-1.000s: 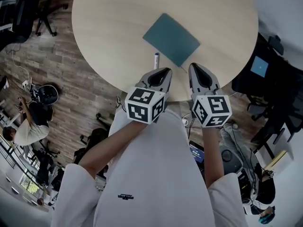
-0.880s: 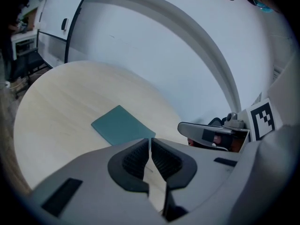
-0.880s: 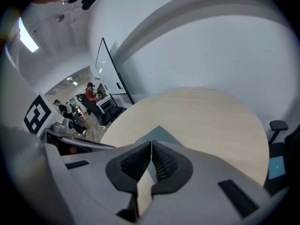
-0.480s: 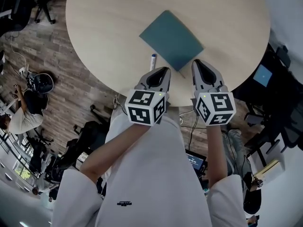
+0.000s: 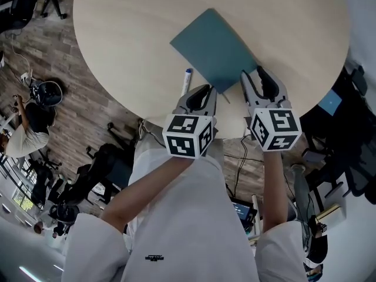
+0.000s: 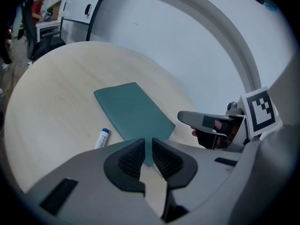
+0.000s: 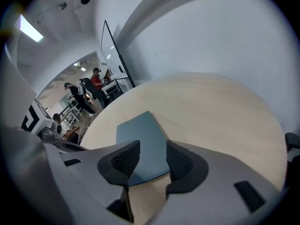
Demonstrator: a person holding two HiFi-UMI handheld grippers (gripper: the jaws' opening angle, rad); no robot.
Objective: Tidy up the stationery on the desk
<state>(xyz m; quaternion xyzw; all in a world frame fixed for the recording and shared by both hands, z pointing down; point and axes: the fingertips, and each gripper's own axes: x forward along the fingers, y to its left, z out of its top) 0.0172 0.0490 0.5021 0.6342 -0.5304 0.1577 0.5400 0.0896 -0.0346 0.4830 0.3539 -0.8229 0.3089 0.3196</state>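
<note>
One teal notebook (image 5: 214, 49) and one blue-capped marker (image 5: 187, 80) (just left of it) lie on the round surface (image 5: 129, 34) before two empty grippers, left gripper (image 5: 204, 90) nearly closed, right gripper (image 5: 258, 75) just opened wide.

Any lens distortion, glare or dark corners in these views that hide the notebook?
Head view: even light, sharp, mild wide-angle stretch at the edges, no glare on the table or the teal notebook. Left gripper view: heavy fisheye, black corners, notebook crisp. Right gripper view: same black rim, a ceiling light burns out top left, notebook evenly lit.
</note>
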